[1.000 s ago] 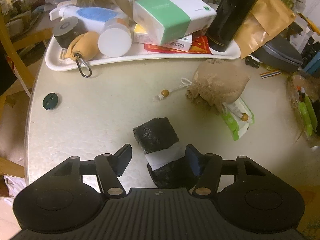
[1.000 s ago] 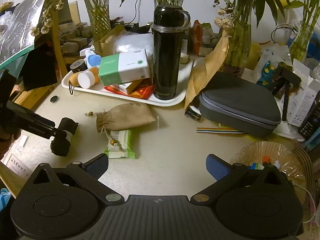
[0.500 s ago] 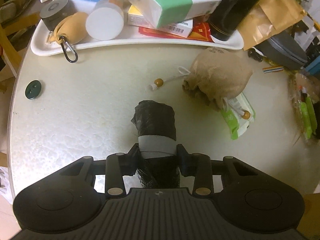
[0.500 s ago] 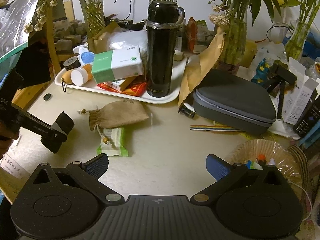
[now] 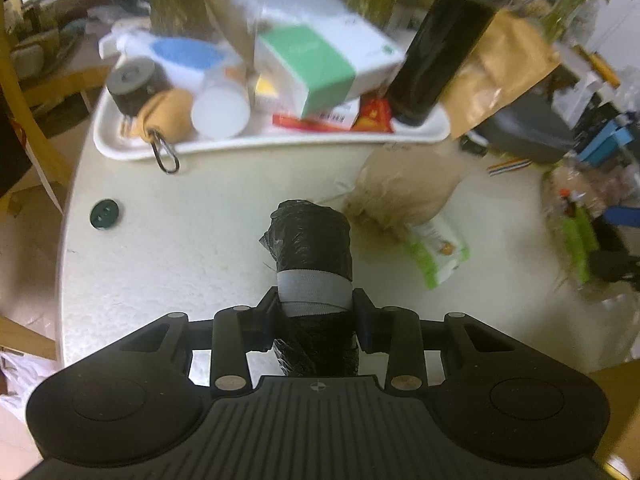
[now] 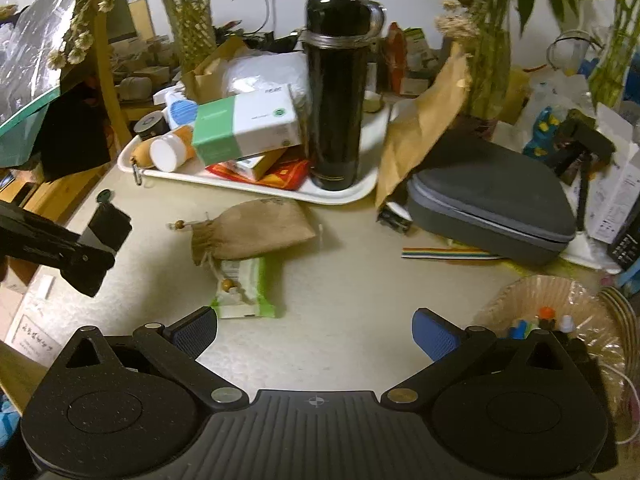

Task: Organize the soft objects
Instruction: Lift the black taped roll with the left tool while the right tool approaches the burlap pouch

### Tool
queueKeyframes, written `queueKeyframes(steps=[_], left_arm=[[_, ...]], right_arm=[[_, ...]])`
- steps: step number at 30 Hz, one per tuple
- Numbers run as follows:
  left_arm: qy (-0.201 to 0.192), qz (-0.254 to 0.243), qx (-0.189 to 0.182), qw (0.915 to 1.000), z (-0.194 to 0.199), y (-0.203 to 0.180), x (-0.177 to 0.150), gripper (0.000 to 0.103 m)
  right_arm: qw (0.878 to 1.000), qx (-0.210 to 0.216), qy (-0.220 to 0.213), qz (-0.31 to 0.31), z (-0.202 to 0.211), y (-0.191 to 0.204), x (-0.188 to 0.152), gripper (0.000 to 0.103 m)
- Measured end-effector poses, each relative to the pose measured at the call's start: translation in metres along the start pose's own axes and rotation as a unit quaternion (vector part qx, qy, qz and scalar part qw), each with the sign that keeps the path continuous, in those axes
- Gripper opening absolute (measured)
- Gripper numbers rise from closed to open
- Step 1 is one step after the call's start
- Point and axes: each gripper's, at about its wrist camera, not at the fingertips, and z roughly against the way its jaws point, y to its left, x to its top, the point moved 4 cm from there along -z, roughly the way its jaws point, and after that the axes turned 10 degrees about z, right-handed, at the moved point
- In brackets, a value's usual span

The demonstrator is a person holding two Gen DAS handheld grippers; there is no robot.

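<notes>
Black plastic roll (image 5: pixel 314 240) with a grey band sits clamped between my left tongs (image 5: pixel 316 312), above the pale table (image 5: pixel 180 248), nearer than the white tray (image 5: pixel 280 146).

From my right wrist, my right tongs (image 6: pixel 316 332) stand apart, holding nothing; the burlap pouch (image 6: pixel 252 234) lies on the wipes packet (image 6: pixel 246 292), near the tray.

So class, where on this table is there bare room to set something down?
Bare table lies between the burlap pouch and the grey case, and between the green button and the pouch. The white tray is crowded.
</notes>
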Motion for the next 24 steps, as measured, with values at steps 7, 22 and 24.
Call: queueKeyframes(steps=[7,22,24], left_arm=[[-0.037,0.009,0.009,0.9993,0.028,0.007,-0.005,0.036],[-0.048,0.023,0.009,0.9985,0.049,0.021,-0.018,0.036],[-0.049,0.023,0.006,0.9985,0.049,0.021,-0.017,0.036]], right_arm=[[0.999,0.026,0.005,0.036,-0.004,0.016,0.006,0.103],[0.992,0.062,0.079,0.074,-0.044,0.025,0.026,0.103],[0.99,0.072,0.096,0.075,-0.052,0.024,0.027,0.103]])
